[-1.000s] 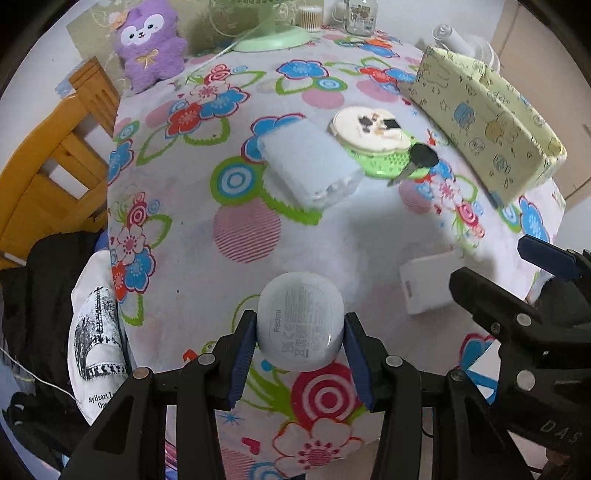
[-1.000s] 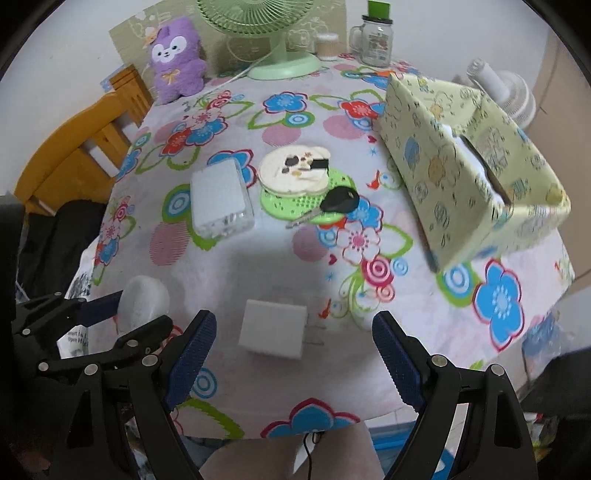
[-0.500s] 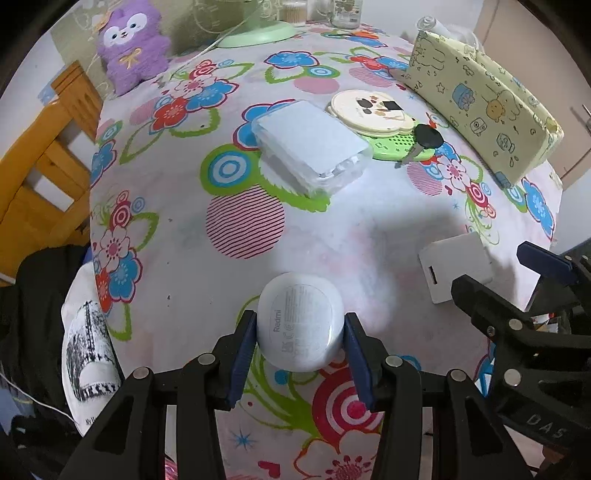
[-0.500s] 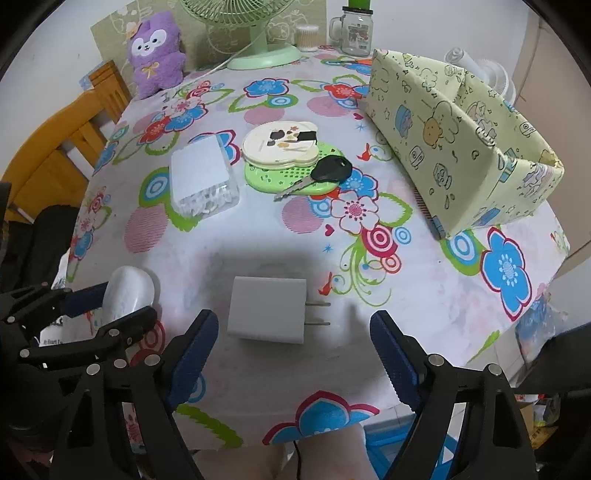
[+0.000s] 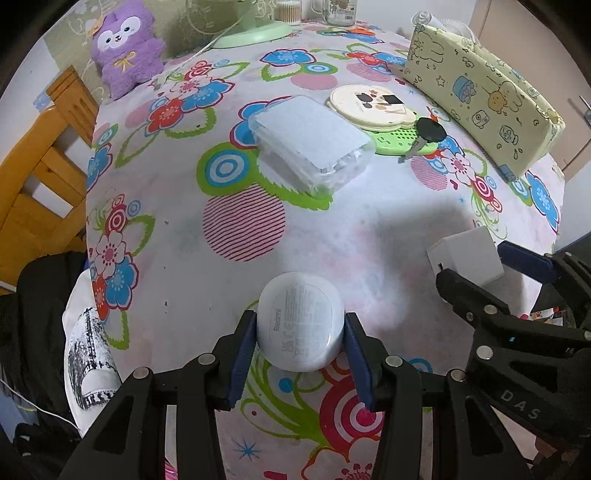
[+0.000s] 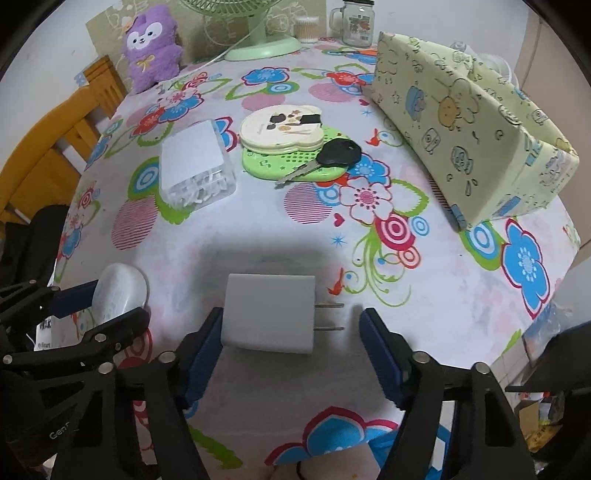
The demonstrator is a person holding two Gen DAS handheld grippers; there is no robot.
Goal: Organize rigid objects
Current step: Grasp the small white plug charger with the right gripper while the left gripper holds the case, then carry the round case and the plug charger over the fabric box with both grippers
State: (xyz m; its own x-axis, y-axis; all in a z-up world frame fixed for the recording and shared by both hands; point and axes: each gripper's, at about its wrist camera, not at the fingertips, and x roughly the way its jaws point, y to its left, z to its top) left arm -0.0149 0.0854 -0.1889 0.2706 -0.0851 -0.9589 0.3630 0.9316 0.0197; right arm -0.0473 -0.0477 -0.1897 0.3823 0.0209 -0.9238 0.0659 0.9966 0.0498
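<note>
The left gripper (image 5: 299, 347) is clamped on a white oval earbud case (image 5: 300, 325), both blue pads pressed against its sides just above the near edge of the flowered tablecloth (image 5: 229, 266). To its right, the right gripper (image 6: 291, 343) points steeply down over a white plug-in charger (image 6: 269, 318) that lies flat on the cloth with its two prongs pointing right. Its jaws have just been closing and the charger is between them: the left pad is at or touching the charger's left side, while the right pad stands clear of the prongs, so nothing is gripped there.

Farther in, left of centre, a clear plastic box with a white lid (image 6: 195, 166) rests on the cloth. Right of it a cream bear-shaped case (image 6: 282, 127) sits on a green perforated mat (image 6: 291, 162), and a black-headed key (image 6: 338, 153) lies across the mat's right edge. On the right stands a pale yellow cartoon-print box (image 6: 469, 122), tilted. At the far edge are a purple plush toy (image 6: 153, 44), a green fan base (image 6: 264, 48) and a glass jar mug (image 6: 356, 22). A wooden chair (image 5: 40, 177) stands on the left.
</note>
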